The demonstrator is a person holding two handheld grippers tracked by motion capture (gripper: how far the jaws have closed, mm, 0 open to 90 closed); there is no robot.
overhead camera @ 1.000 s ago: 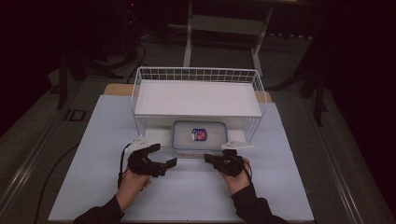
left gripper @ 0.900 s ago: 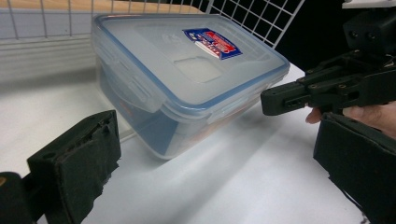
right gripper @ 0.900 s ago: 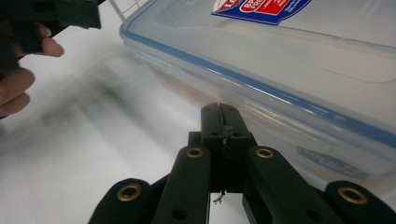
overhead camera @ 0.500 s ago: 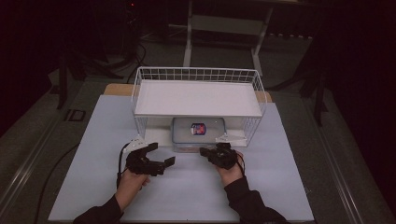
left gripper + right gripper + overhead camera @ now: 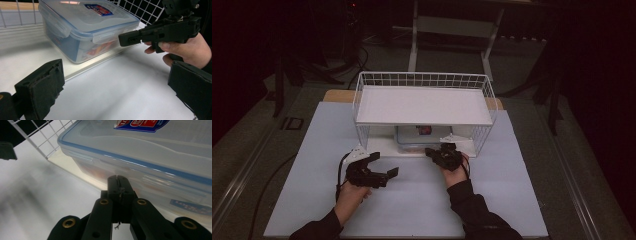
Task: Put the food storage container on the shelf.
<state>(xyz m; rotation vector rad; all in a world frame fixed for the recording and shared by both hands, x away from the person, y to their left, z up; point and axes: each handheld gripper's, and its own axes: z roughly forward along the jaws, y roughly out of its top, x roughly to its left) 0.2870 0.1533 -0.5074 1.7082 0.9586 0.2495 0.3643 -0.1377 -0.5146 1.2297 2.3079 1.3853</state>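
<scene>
While the clear plastic lidded container (image 5: 87, 27) sat under the white wire shelf (image 5: 424, 105) on the worktop (image 5: 412, 200), the right tool (image 5: 119, 185) was clenched empty, tips at its front wall; the left tool (image 5: 115, 82) gaped wide, grasping nothing.

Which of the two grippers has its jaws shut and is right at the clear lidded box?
The right gripper: its jaws are pressed together at the box front. The left gripper stands open, back on the table.
</scene>
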